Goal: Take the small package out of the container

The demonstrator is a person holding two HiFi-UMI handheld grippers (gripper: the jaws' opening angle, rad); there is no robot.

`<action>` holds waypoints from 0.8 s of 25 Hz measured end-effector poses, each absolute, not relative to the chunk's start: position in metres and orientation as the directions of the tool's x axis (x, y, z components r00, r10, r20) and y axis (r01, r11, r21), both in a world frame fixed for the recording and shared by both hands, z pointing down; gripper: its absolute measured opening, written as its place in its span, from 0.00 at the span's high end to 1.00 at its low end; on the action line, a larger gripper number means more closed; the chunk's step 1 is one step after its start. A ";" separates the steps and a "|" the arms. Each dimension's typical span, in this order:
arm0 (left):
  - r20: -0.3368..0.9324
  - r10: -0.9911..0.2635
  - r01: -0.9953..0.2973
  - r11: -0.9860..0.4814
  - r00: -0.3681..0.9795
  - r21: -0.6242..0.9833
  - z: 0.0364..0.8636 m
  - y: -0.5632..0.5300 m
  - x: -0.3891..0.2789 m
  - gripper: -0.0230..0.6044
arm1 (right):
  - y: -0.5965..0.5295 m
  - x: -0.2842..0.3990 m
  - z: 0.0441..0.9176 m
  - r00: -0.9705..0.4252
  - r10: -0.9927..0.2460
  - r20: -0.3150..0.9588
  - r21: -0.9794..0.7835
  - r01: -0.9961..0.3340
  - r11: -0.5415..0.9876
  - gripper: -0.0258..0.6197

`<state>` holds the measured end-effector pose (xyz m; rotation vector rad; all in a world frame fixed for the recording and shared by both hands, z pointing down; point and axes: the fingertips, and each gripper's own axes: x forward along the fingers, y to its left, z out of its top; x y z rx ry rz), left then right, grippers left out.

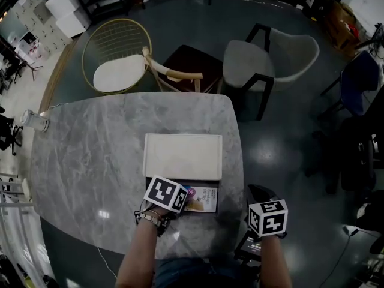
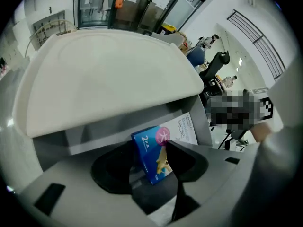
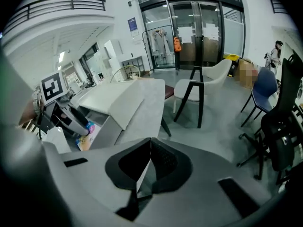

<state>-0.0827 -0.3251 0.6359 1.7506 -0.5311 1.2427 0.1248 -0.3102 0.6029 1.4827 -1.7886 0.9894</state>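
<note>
A white container (image 1: 211, 188) stands on the marble table with its white lid (image 1: 183, 156) swung open toward the far side. My left gripper (image 1: 180, 198) reaches into the container's dark inside. In the left gripper view its jaws (image 2: 151, 151) are shut on a small blue package (image 2: 150, 145), held upright. A flat white printed package (image 2: 185, 126) lies behind it in the container. My right gripper (image 1: 267, 218) hangs off the table's right front edge, and its jaws (image 3: 149, 145) are shut with nothing between them.
The grey marble table (image 1: 102, 161) has a rounded edge. Beyond it stand a gold wire chair (image 1: 117, 56), a wooden chair (image 1: 180, 71) and a white shell chair (image 1: 270, 59). A dark office chair (image 1: 360, 83) is at the right.
</note>
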 end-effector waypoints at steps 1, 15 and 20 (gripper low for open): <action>0.899 0.161 -0.749 -0.504 0.408 0.430 0.637 -0.326 -0.083 0.59 | -0.309 0.129 0.605 -0.181 -0.528 0.830 -0.164 -0.983 0.078 0.92; 0.869 0.140 -0.636 -0.627 0.475 0.449 0.615 -0.319 -0.086 0.65 | -0.295 0.143 0.605 -0.118 -0.542 0.832 -0.169 -0.985 -0.045 0.92; 0.797 0.119 -0.523 -0.696 0.593 0.493 0.590 -0.318 -0.090 0.69 | -0.290 0.132 0.596 -0.133 -0.560 0.818 -0.173 -0.985 -0.019 0.92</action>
